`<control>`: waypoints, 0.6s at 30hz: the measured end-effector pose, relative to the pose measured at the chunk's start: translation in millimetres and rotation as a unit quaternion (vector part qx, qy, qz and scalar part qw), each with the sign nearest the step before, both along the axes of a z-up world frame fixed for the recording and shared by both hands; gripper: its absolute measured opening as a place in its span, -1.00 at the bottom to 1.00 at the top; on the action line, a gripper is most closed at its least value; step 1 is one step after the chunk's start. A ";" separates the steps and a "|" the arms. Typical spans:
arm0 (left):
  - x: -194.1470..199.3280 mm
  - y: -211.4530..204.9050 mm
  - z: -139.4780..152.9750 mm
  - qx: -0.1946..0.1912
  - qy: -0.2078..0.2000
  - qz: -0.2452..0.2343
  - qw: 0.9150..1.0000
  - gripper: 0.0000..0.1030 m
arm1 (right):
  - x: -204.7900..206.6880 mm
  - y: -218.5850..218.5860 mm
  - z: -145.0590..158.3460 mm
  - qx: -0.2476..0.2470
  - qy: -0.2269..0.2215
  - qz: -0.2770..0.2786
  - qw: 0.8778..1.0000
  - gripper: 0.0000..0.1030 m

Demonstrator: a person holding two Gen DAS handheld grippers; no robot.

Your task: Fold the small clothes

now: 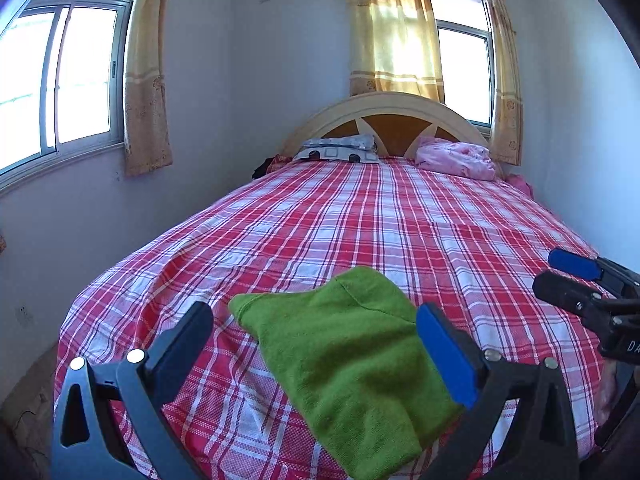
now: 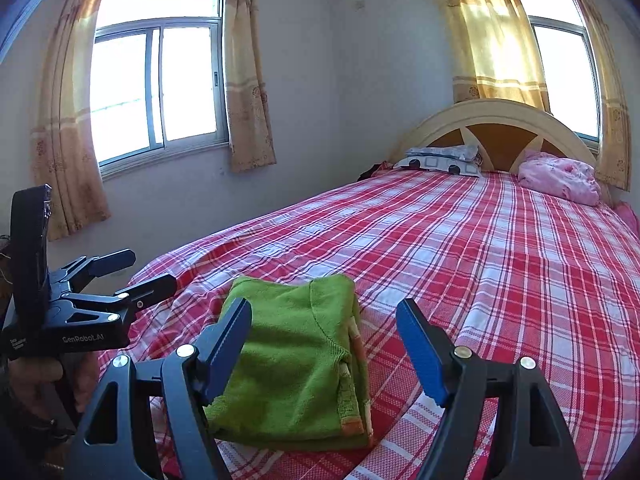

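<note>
The green garment [image 1: 344, 364] lay folded into a compact packet near the foot end of the bed [image 1: 360, 216], on the red-and-white plaid sheet. Both grippers hovered above it, neither touching the cloth.

The left gripper [image 1: 316, 344] had its jaws spread wide and empty — the packet showed between them only because it lay on the bed below. The right gripper [image 2: 324, 344] likewise stood wide open, holding nothing, with the garment under its left finger and bare sheet under the right one.

The garment looked like a soft knit: light, limp, with no stiffness of its own. It would likely sag and unfold if lifted by 1 corner, so the safer hold would be on the stacked edge — pinching all layers together, 1 gripper at each end. In the right wrist view the layers showed along the packet's right side, with an orange-patterned trim [image 2: 352, 396] peeking out there. The knit surface seemed grippy rather than slippery, and nothing about it was fragile.

Readable writing: "GenRobot.AI" on the body of the left gripper in the right wrist view; smaller white lettering beside it was too small to read. At the right edge of the left wrist view, the other gripper's body bore letters cut off by the frame, starting "DA".
</note>
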State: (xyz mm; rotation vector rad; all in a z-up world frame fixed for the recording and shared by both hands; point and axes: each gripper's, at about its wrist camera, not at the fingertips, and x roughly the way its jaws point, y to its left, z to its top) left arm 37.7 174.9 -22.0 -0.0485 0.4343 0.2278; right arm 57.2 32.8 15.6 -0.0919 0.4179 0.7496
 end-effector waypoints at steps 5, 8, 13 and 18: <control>0.2 0.2 0.0 0.000 0.000 0.000 1.000 1.00 | 1.0 0.5 -0.2 0.001 0.003 0.003 1.000 0.47; 0.0 0.2 0.4 0.000 0.000 -0.001 1.000 1.00 | -0.7 -0.3 -0.4 0.002 0.002 0.005 1.000 0.47; -0.2 -0.1 1.2 0.000 0.000 -0.001 1.000 1.00 | -2.6 -0.8 -1.0 0.003 0.000 0.006 1.000 0.47; 0.6 -0.4 2.1 0.000 0.000 -0.001 1.000 1.00 | -4.6 -0.9 -2.2 0.003 0.001 0.006 1.000 0.47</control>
